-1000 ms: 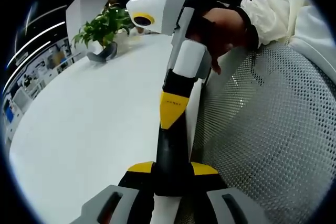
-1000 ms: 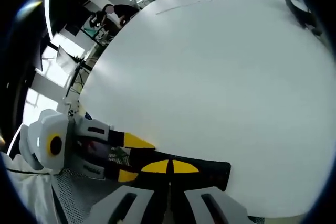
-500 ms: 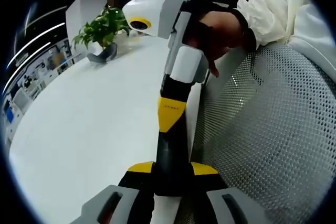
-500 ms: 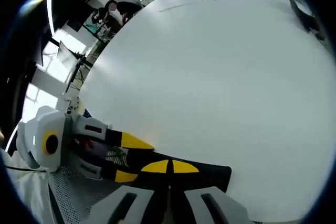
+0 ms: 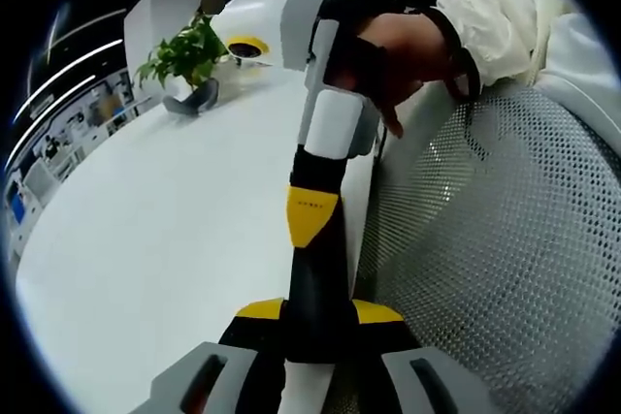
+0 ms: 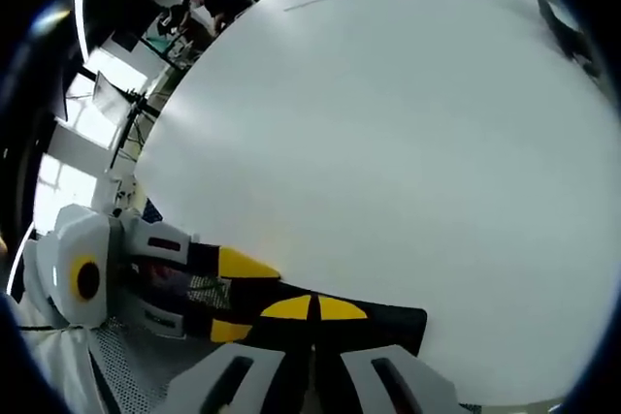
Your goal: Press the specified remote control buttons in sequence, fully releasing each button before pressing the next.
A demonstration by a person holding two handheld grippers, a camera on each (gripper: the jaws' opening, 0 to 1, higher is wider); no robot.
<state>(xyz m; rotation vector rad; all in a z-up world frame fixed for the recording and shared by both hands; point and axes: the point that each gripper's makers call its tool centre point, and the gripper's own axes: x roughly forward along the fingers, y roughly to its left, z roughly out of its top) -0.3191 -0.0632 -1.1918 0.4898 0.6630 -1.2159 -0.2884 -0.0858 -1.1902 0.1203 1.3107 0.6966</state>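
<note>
Right tool has edged toward upper left of the left gripper view; jaws pressed together. Left tool: jaws together over the white table. Potted plant, upper left.

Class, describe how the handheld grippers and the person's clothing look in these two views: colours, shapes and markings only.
The right gripper has a white body, black jaws and yellow wedge markings. The left gripper has the same colours. A white sleeve ends in a dark band at the wrist, above the hand.
</note>
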